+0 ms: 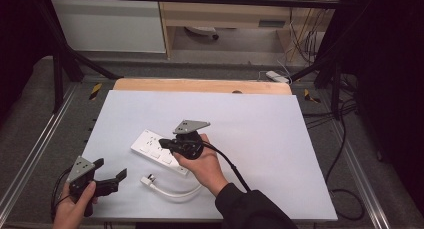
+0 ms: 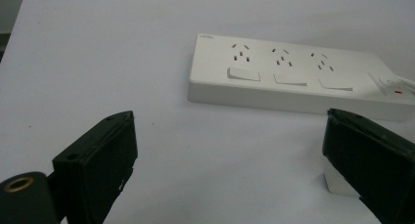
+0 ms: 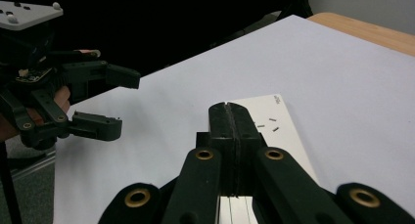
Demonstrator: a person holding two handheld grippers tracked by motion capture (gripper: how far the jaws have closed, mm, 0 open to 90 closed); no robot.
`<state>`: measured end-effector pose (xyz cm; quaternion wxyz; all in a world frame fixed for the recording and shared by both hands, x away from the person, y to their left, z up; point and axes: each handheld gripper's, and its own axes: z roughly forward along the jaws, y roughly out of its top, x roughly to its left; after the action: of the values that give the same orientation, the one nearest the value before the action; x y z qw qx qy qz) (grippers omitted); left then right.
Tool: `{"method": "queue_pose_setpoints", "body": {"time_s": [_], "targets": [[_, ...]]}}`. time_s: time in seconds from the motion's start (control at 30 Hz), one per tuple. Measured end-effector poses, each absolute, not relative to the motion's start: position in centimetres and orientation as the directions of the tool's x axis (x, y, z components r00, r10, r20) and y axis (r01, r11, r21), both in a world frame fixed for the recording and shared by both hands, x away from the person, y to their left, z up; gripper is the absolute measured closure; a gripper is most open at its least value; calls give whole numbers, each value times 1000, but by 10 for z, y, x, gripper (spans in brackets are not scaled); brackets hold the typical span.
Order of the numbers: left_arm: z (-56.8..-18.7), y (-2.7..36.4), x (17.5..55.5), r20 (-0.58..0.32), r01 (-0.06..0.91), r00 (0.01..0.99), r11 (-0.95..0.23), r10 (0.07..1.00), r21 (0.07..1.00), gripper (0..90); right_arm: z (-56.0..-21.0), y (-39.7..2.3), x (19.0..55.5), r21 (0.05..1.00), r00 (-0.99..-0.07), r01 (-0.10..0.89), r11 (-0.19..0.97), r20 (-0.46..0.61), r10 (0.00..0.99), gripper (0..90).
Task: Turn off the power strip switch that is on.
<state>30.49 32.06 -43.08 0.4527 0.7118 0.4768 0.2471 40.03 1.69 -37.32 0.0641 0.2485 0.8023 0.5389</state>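
White sheeting covers the table (image 1: pixel 280 139), and on it a white power strip (image 1: pixel 159 151) lies flat near the middle, its cord curling toward the near edge and ending in a plug (image 1: pixel 148 180) that rests unconnected on the sheet. The right gripper (image 1: pixel 167 143) is held with its jaws clenched together on nothing, poised directly above the strip's rocker switches (image 2: pixel 291 78); a press on one of them is judged to be the step in hand, with contact not yet confirmed. The left gripper (image 1: pixel 111 175) is kept well apart at the near left corner, jaws spread wide and empty.
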Motion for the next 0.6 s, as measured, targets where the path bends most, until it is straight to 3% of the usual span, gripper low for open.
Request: {"method": "queue_pose_setpoints", "body": {"time_s": [0.6], "targets": [[-432, 320, 306, -75, 456, 427, -143, 901, 878, 62, -394, 37, 416, 887, -857, 356, 294, 185, 482, 900]]}}
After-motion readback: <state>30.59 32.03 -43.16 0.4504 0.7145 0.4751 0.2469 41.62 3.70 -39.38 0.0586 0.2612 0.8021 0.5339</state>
